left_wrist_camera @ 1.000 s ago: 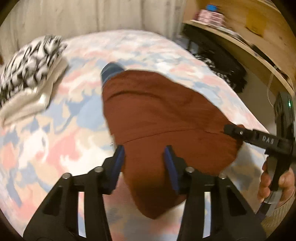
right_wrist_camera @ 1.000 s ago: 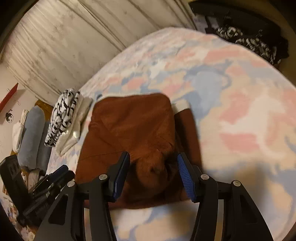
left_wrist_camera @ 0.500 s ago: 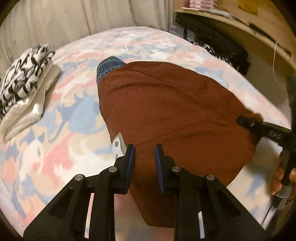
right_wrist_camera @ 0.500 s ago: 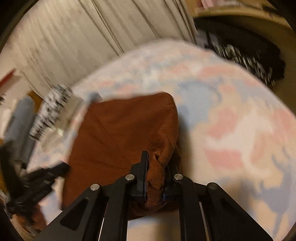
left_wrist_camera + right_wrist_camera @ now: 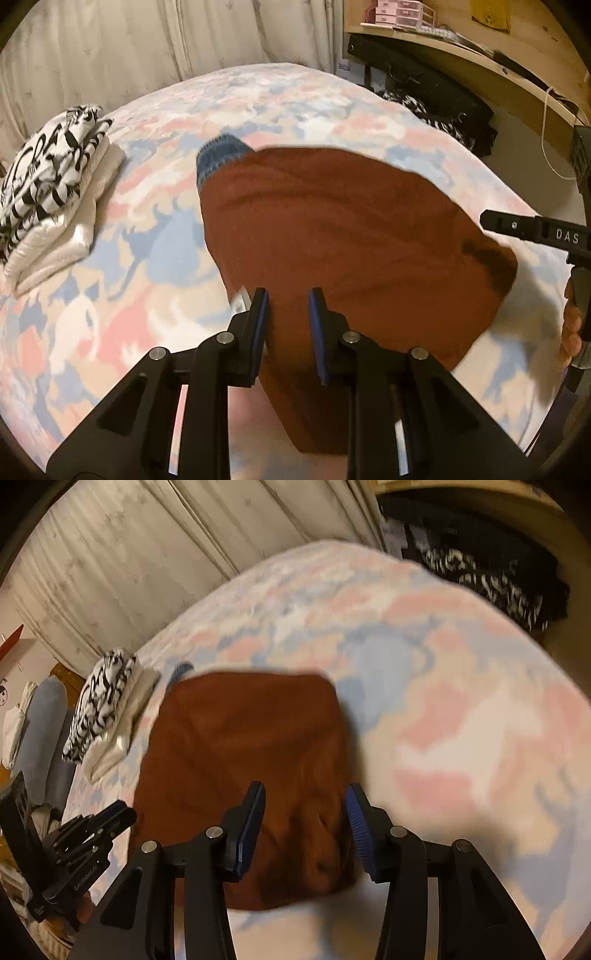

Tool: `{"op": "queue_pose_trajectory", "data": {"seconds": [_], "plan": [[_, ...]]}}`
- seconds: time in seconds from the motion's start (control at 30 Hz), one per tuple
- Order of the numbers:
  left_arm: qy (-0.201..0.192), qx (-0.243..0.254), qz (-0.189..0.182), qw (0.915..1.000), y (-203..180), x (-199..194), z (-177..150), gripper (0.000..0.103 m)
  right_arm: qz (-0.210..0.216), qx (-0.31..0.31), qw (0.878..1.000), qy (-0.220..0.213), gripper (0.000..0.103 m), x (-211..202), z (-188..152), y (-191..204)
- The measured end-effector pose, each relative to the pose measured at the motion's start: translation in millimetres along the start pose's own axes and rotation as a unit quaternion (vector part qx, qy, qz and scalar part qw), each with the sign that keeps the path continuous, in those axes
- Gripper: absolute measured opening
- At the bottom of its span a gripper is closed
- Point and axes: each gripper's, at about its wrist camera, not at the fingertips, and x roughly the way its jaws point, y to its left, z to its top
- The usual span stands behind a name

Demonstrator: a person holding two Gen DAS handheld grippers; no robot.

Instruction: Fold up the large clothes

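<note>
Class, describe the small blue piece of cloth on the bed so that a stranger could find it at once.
Start at the patterned bedspread and find the big rust-brown garment. At its far left corner peeks the blue cloth. It is the only denim-blue item; the folded pile nearby is black-and-white over cream.

The left hand-held gripper [image 5: 287, 325] points steeply downward, its blue-padded fingers [image 5: 260, 321] standing a narrow gap apart with rust-brown cloth [image 5: 343, 236] between them, whether pinched cannot be told; the right hand-held gripper [image 5: 306, 827] likewise tilts downward, its jaws opening, the pads clear of the cloth lying below and between them; in the left view the right hand [image 5: 571, 328] shows at the frame's edge, fingers wrapped round the handle; in the right view the left hand-held gripper appears low at the left edge.
</note>
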Motion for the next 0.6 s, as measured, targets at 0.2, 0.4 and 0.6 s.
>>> {"op": "queue_pose_trajectory", "data": {"seconds": [0.2, 0.4, 0.6], "plan": [[0.033, -0.044, -0.011, 0.9984, 16, 34, 41, 0.020, 0.008, 0.048, 0.998, 0.037, 0.046, 44, 51, -7], [0.032, -0.036, 0.015, 0.9987, 13, 64, 58, 0.021, -0.009, 0.037, 0.997, 0.063, 0.013, 91, 65, -12], [0.014, -0.023, 0.076, 0.9967, 8, 92, 54, 0.045, -0.035, 0.038, 0.997, 0.064, 0.012, 105, 51, -27]]}}
